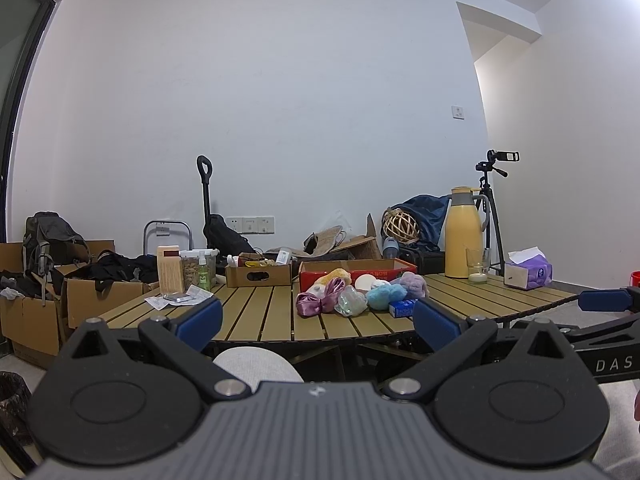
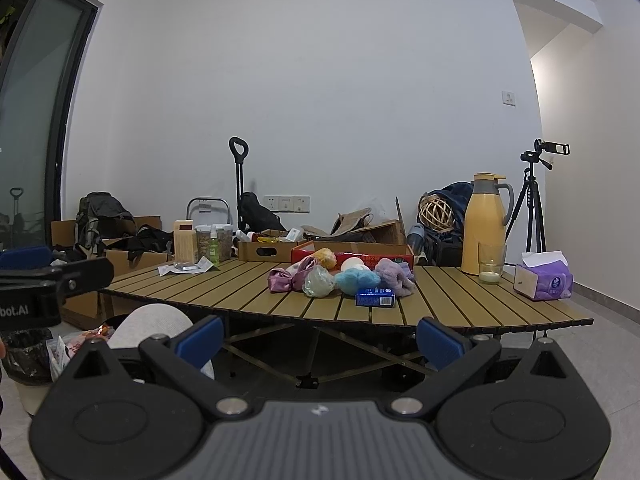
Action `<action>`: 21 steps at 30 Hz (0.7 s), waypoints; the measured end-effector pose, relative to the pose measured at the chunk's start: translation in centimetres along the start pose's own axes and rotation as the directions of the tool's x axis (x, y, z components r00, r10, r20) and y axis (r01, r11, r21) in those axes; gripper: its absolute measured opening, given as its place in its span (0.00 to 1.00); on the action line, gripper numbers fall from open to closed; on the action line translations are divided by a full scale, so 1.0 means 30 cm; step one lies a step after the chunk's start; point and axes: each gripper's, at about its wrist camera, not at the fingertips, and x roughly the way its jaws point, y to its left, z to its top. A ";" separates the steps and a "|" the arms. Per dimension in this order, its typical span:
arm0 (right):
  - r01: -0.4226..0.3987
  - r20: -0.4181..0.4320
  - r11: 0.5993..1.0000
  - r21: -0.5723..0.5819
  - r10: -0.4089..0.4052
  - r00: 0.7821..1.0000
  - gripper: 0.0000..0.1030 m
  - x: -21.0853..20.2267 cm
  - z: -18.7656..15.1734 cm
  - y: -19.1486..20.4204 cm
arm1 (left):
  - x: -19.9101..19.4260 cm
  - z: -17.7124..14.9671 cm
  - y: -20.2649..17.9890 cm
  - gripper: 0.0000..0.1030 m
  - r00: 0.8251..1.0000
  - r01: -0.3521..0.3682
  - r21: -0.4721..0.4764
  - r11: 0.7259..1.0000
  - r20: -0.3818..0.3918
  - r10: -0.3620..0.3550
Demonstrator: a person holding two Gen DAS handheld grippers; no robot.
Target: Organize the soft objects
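- Soft objects were found heaped near the front edge of the slatted table (image 2: 224, 284), just in front of a red box (image 2: 352, 258).
- In the heap were noted: a pink satin bow (image 2: 286, 278), a clear crinkled pouch (image 2: 318, 282), a blue fluffy ball (image 2: 356, 280), a lilac plush piece (image 2: 394, 274), a white round item (image 2: 352, 264) and a yellow-orange ball (image 2: 325, 258), all touching or overlapping.
- A small blue packet (image 2: 375, 297) was seen lying flat just in front of the blue fluffy ball.
- The left gripper (image 1: 318, 322) was held short of the table edge, its fingers spread wide apart with nothing between them.
- The right gripper (image 2: 320, 340) was likewise held before the table, below its top, jaws wide and holding nothing.
- A yellow thermos (image 2: 486, 224), a glass (image 2: 491, 266) and a purple tissue pack (image 2: 546, 278) were recorded on the right part of the table, well apart from the heap.
- A light-trousered knee (image 1: 256, 364) was seen below the near table edge.
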 end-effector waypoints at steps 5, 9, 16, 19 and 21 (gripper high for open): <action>0.000 -0.001 1.000 0.000 0.000 1.000 1.00 0.000 -0.001 0.003 | 0.000 0.000 -0.001 1.00 1.000 -0.001 0.000 1.000 0.000 0.001; -0.001 -0.002 1.000 0.001 0.001 1.000 1.00 0.002 -0.001 0.003 | 0.000 -0.001 0.000 1.00 1.000 0.000 0.000 1.000 0.000 0.000; -0.005 -0.008 1.000 0.006 0.005 1.000 1.00 0.015 -0.005 0.004 | 0.013 -0.011 0.003 1.00 1.000 -0.001 -0.001 1.000 -0.003 0.001; -0.005 -0.009 1.000 0.007 0.005 1.000 1.00 0.022 -0.004 0.001 | 0.014 -0.013 0.003 1.00 1.000 -0.001 -0.001 1.000 -0.003 0.001; -0.004 -0.009 1.000 0.007 0.004 1.000 1.00 0.033 -0.003 -0.001 | 0.028 -0.022 0.003 1.00 1.000 0.000 -0.001 1.000 -0.008 0.000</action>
